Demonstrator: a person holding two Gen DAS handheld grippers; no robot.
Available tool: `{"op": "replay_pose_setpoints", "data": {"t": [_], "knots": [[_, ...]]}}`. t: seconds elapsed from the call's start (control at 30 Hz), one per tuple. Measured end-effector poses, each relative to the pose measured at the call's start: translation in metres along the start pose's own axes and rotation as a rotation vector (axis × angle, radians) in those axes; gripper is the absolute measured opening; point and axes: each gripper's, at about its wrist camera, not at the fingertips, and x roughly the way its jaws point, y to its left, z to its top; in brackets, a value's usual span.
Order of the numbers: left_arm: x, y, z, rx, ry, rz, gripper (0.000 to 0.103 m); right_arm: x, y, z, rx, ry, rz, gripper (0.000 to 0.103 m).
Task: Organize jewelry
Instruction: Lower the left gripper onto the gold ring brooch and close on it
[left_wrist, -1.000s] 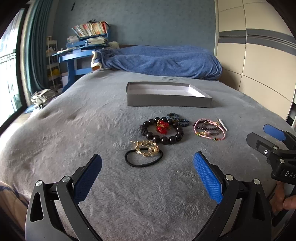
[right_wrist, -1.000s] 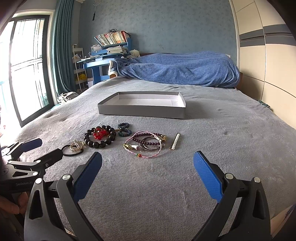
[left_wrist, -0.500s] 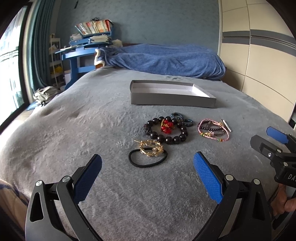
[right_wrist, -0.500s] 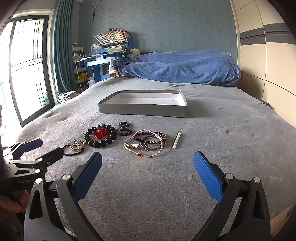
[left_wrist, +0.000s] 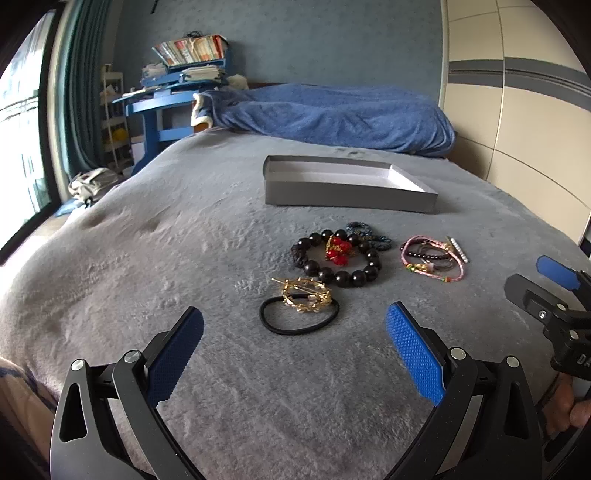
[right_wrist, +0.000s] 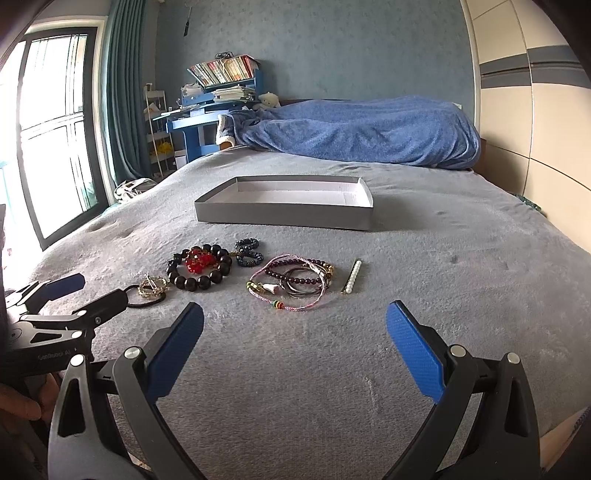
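Observation:
Jewelry lies on a grey bedspread in front of a shallow grey box (left_wrist: 347, 192) (right_wrist: 284, 218), whose white inside holds nothing. A black hair tie with a gold leaf clip (left_wrist: 301, 308) (right_wrist: 149, 290) lies nearest my left gripper (left_wrist: 293, 341). Behind it sit a black bead bracelet with a red charm (left_wrist: 338, 258) (right_wrist: 199, 267) and small dark blue bead rings (left_wrist: 367, 234) (right_wrist: 248, 253). A tangle of pink cords and dark bead bracelets (left_wrist: 432, 258) (right_wrist: 291, 282) and a white pearl bar (right_wrist: 351, 280) lie ahead of my right gripper (right_wrist: 293, 341). Both grippers are open and hold nothing.
A rumpled blue blanket (left_wrist: 332, 118) covers the bed's far end. A blue desk with stacked books (right_wrist: 218, 96) stands beyond the left side, near a window with teal curtains (right_wrist: 122, 96). Cream wardrobe panels (left_wrist: 517, 110) run along the right. A hand (right_wrist: 18, 406) grips the left tool.
The left view has shifted slightly, so the jewelry and box sit a little further right and lower in it. Both grippers stay open and no jewelry has moved on the bed.

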Motion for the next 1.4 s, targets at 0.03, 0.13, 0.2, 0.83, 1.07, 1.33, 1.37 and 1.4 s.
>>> {"op": "replay_pose_setpoints", "data": {"t": [0.03, 0.13, 0.2, 0.83, 1.07, 1.33, 1.37, 1.4], "knots": [[0.001, 0.0, 0.0, -0.002, 0.006, 0.0, 0.098, 0.0, 0.0, 0.0, 0.001, 0.002, 0.0, 0.098], [0.007, 0.001, 0.002, -0.001, 0.025, 0.004, 0.098, 0.001, -0.002, 0.001, 0.009, 0.011, 0.003, 0.098], [0.01, 0.0, 0.004, 0.005, 0.04, 0.003, 0.098, 0.002, -0.003, 0.002, 0.014, 0.018, 0.006, 0.098], [0.059, 0.003, 0.028, 0.07, 0.208, -0.05, 0.086, 0.009, -0.003, 0.002, 0.021, 0.048, 0.018, 0.098], [0.076, -0.001, 0.031, 0.122, 0.258, -0.063, 0.054, 0.024, -0.012, 0.01, 0.042, 0.092, 0.02, 0.098], [0.065, 0.007, 0.038, 0.098, 0.189, -0.086, 0.042, 0.051, -0.042, 0.025, 0.134, 0.18, 0.061, 0.093], [0.063, 0.009, 0.04, 0.091, 0.174, -0.087, 0.042, 0.057, -0.049, 0.028, 0.153, 0.195, 0.058, 0.087], [0.062, 0.01, 0.041, 0.086, 0.168, -0.088, 0.042, 0.063, -0.056, 0.031, 0.174, 0.214, 0.054, 0.084]]}}
